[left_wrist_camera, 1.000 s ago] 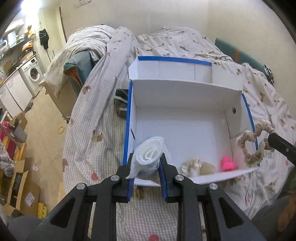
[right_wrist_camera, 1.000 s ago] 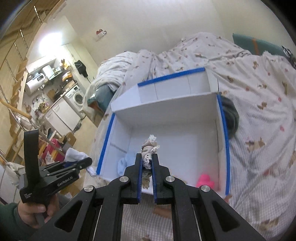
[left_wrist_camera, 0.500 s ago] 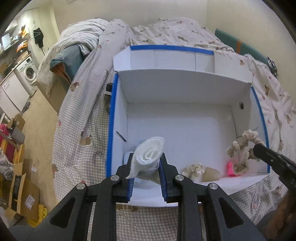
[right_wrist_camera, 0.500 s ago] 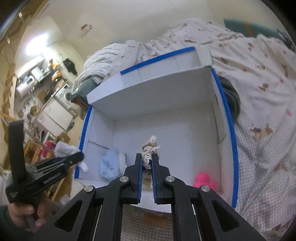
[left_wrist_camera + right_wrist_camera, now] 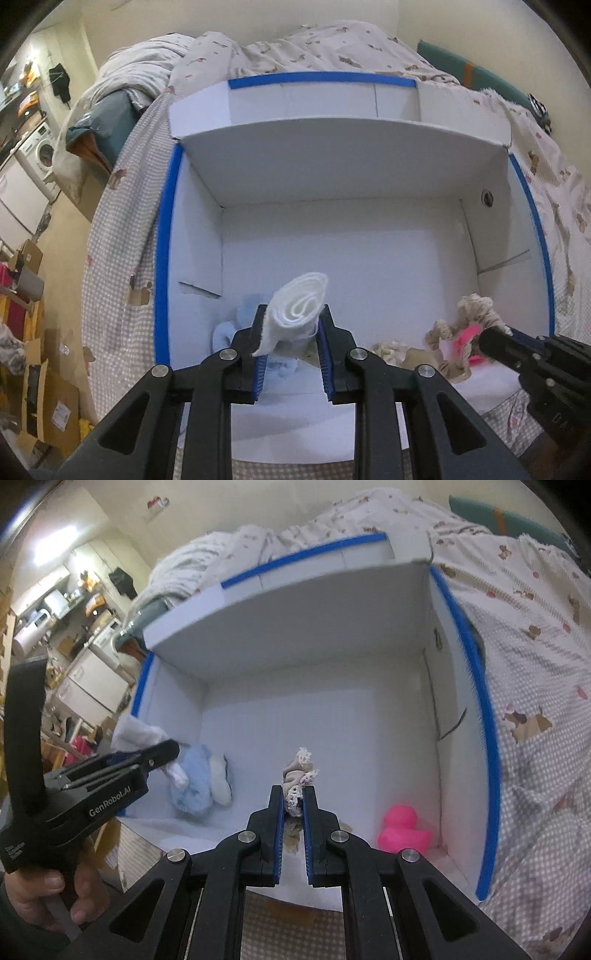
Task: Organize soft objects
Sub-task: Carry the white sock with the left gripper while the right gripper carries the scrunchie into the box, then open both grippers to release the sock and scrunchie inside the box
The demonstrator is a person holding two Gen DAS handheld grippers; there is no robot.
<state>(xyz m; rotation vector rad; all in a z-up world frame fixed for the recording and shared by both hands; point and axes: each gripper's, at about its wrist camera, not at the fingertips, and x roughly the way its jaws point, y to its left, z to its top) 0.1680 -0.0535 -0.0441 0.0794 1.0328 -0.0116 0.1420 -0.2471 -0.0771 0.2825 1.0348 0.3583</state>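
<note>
- Rolled white cloth [image 5: 295, 317] pinched in left gripper [image 5: 291, 314], above white cardboard box with blue-taped rim [image 5: 162, 236].
- Beige lace scrunchie [image 5: 298, 779] clamped in right gripper [image 5: 293, 797].
- Inside box: fluffy light-blue sock [image 5: 194, 782], pink rubber duck [image 5: 404, 829].
- Around: checked bedspread [image 5: 535, 794].

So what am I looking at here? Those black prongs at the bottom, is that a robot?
No robot: a person holds two handheld grippers, each with a camera looking along its jaws. One picture comes from the left gripper, the other from the right gripper. In the right view you see the person's hand gripping the left tool. The left jaws clamp a rolled white cloth; the right jaws pinch a beige lace scrunchie. Both hang over a white box on a bed. Inside lie a pale blue fluffy item and a pink rubber duck.
</note>
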